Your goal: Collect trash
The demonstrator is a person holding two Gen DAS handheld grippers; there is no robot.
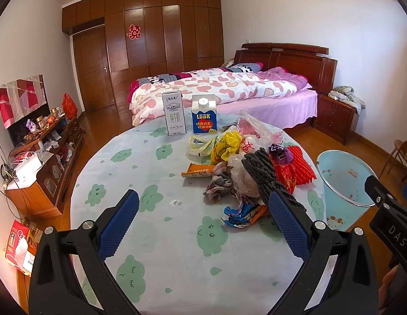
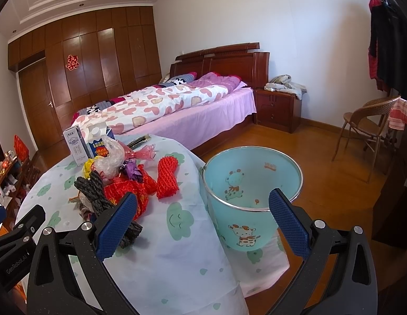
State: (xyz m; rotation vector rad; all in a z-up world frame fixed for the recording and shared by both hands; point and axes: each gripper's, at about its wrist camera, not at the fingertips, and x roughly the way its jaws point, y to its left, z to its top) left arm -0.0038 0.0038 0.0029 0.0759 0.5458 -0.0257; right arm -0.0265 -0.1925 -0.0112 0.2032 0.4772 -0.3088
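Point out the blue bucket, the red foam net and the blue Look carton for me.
blue bucket (image 2: 266, 227): right wrist view, outer wall by the giraffe print.
red foam net (image 2: 167, 181): right wrist view, middle of the roll.
blue Look carton (image 1: 204, 120): left wrist view, front face.

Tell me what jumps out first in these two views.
A heap of wrappers and bags sits mid-table on the cloud-print tablecloth, with two cartons upright behind it. A light blue bucket stands off the table's right edge. Both the left gripper and right gripper are open and hold nothing.
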